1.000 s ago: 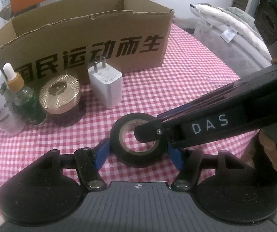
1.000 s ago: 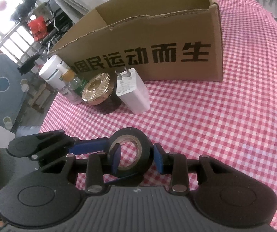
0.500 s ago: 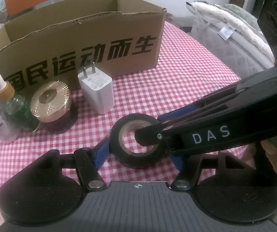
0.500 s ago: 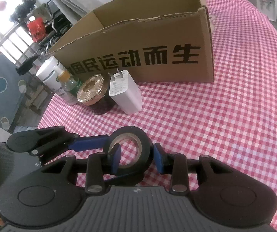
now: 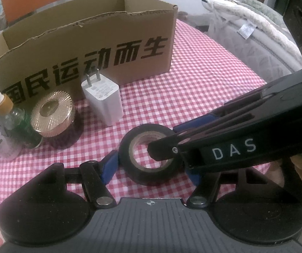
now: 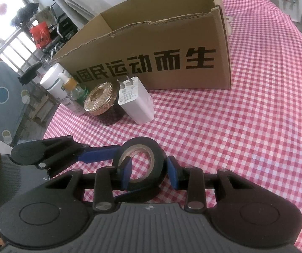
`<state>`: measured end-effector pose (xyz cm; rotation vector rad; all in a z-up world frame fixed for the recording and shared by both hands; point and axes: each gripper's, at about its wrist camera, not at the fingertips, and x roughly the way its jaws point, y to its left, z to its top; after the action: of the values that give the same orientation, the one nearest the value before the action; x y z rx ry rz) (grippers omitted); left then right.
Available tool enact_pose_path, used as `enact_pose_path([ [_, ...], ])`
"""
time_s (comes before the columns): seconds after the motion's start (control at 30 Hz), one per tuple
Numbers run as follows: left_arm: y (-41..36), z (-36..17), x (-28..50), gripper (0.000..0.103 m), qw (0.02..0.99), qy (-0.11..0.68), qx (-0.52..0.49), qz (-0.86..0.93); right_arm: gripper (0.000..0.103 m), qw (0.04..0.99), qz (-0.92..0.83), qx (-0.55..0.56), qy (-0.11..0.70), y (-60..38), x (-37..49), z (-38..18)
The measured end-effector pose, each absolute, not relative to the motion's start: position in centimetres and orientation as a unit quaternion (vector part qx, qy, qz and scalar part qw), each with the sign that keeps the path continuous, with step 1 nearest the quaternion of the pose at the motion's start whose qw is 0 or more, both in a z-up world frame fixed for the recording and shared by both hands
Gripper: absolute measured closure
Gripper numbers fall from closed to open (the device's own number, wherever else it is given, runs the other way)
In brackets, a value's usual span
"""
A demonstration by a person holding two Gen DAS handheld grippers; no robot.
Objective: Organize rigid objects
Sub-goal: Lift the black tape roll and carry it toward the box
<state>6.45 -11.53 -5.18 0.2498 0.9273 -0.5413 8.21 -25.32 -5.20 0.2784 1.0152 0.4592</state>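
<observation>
Near table edge, my right gripper [image 6: 148, 174] pinches tape [image 6: 141, 163] wall, one finger through core. My left gripper [image 5: 151, 168] brackets roll, contact unclear. Box [image 5: 83, 48] far, awaiting load.

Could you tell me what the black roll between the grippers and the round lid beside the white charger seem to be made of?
The black roll looks like vinyl electrical tape, smooth with a dull sheen, wound on a tan core that is probably cardboard. The round lid looks like gold-coloured metal or metallised plastic; its ribbed, bright surface does not settle which. The white charger looks like glossy moulded plastic with metal prongs.
</observation>
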Motion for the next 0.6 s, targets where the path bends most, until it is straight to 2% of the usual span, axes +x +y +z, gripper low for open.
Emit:
enact_pose_path([
  [0.6,-11.57,-5.15,6.92,0.036,0.854,0.434,0.123,-0.26,0.064,0.841,0.209,0.141,0.479,-25.12,7.95,-5.08],
])
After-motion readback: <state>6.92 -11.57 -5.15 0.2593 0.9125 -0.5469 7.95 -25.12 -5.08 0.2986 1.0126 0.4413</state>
